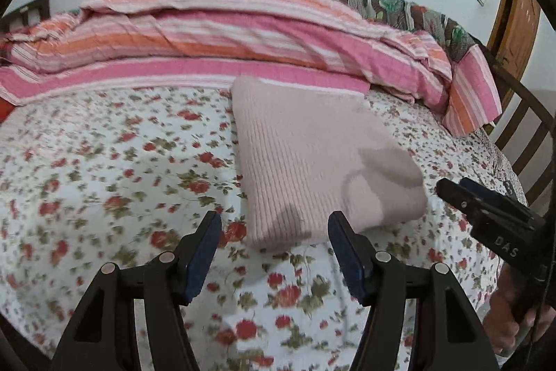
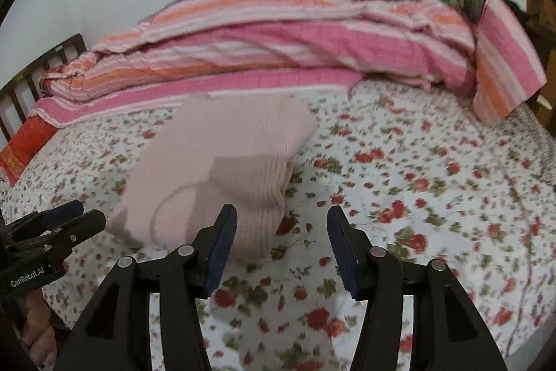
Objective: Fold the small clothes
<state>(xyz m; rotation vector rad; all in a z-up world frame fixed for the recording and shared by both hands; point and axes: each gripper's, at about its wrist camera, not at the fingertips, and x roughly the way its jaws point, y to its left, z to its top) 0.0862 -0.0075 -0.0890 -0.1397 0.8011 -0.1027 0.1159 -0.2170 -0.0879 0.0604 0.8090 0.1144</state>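
Observation:
A pale pink ribbed knit garment [image 1: 312,159] lies folded into a thick rectangle on the floral bedsheet [image 1: 104,169]. In the left wrist view my left gripper [image 1: 274,225] hovers just short of its near edge, jaws open with nothing between them. The right gripper [image 1: 486,200] shows at the right edge of that view, beside the garment. In the right wrist view the garment [image 2: 215,169] lies ahead and to the left of my right gripper [image 2: 281,221], which is open and holds nothing. The left gripper [image 2: 66,221] shows at the left edge there.
A pink and orange striped quilt [image 1: 226,26] is heaped along the far side of the bed, with a patchwork blanket [image 1: 382,2] behind it. A dark wooden bed rail [image 1: 528,127] stands at the right, and a wooden door [image 1: 514,19] beyond. A person's hand [image 1: 510,312] grips the right tool.

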